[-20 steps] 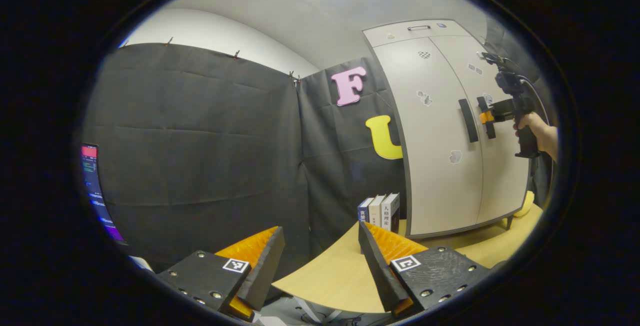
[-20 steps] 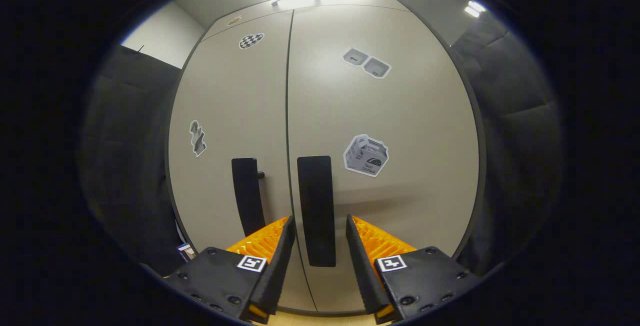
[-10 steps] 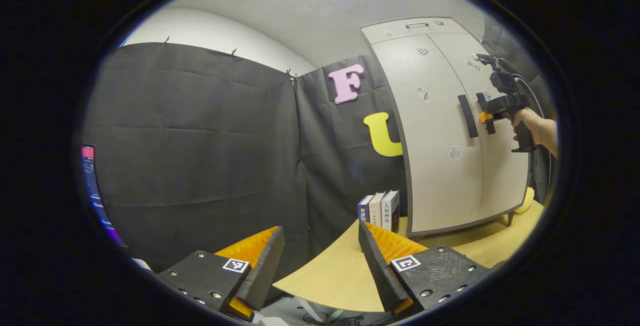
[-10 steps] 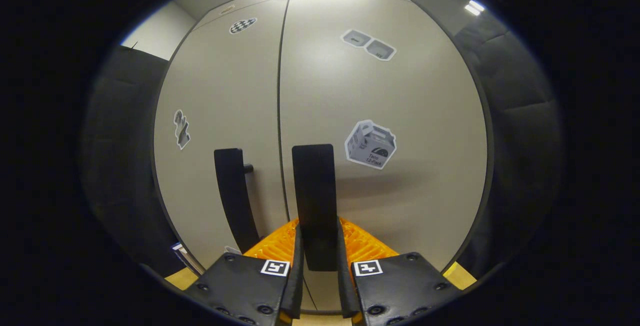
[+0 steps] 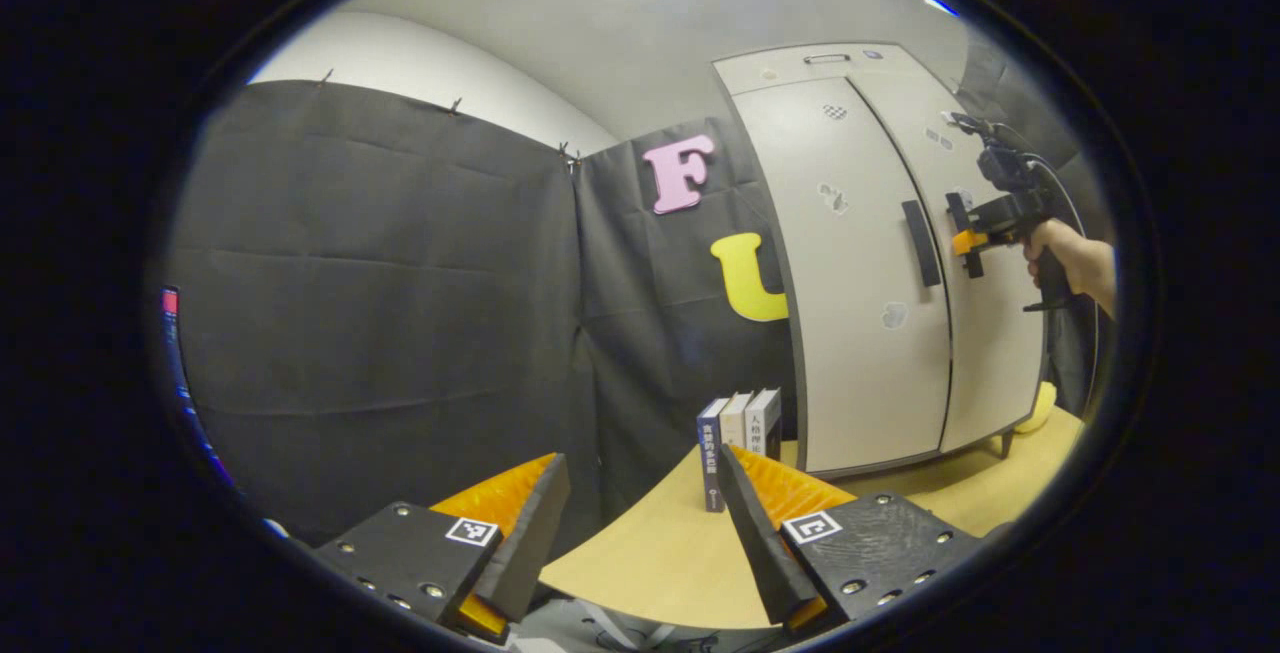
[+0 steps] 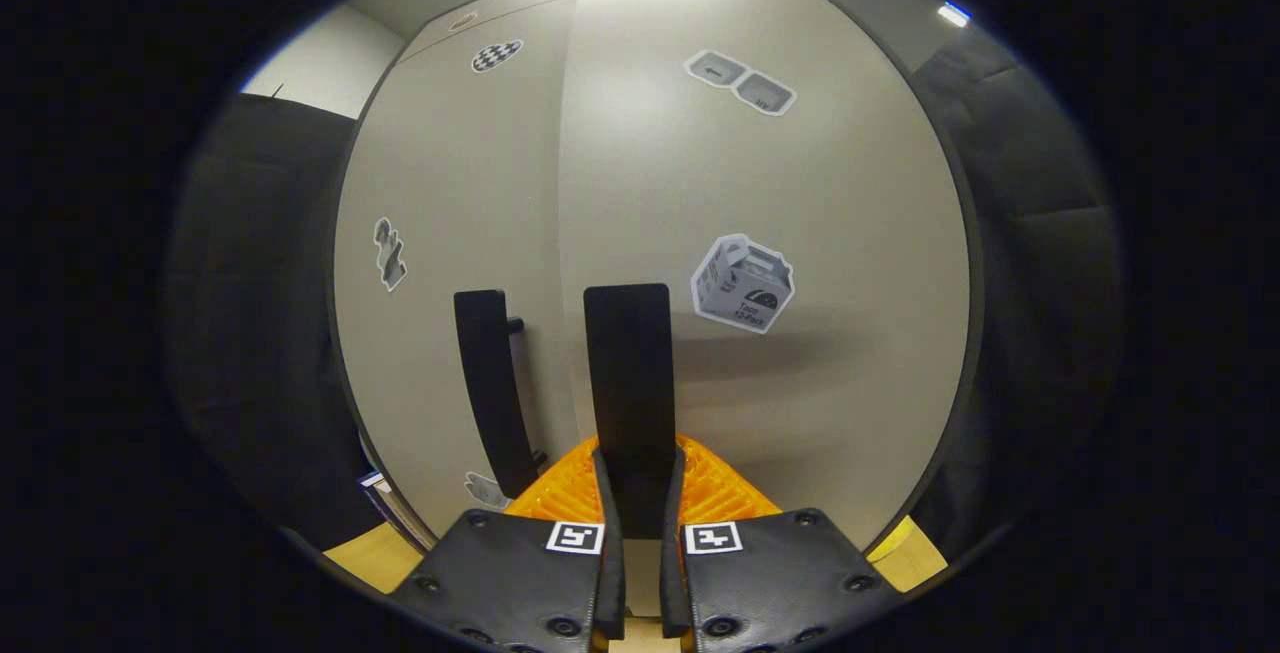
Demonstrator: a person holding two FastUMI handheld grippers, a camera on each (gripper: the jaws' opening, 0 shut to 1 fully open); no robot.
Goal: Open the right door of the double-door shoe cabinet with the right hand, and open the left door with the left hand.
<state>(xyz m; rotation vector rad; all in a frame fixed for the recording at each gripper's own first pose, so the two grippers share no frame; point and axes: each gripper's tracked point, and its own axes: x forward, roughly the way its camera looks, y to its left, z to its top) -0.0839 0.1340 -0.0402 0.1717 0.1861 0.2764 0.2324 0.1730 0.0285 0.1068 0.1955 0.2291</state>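
Right claw (image 6: 635, 493) clamped on the right door handle (image 6: 627, 373), both fingers pressing its lower end. Right door (image 6: 780, 183) looks pulled slightly ahead of the left door (image 6: 450, 213) along the seam. Left door handle (image 6: 492, 388) sits just beside, at 9 o'clock of the gripped one, untouched. Left claw (image 5: 640, 523) wide apart, holding nothing, low over the worktop (image 5: 660, 553), well apart from the shoe cabinet (image 5: 850, 263) at its 2 o'clock. Books (image 5: 738, 433) stand by the cabinet's base.

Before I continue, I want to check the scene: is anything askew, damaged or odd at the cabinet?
Nothing stands out. The right gripper is shut on the right handle; the right door looks barely ajar. The left door is shut. The books stand upright.
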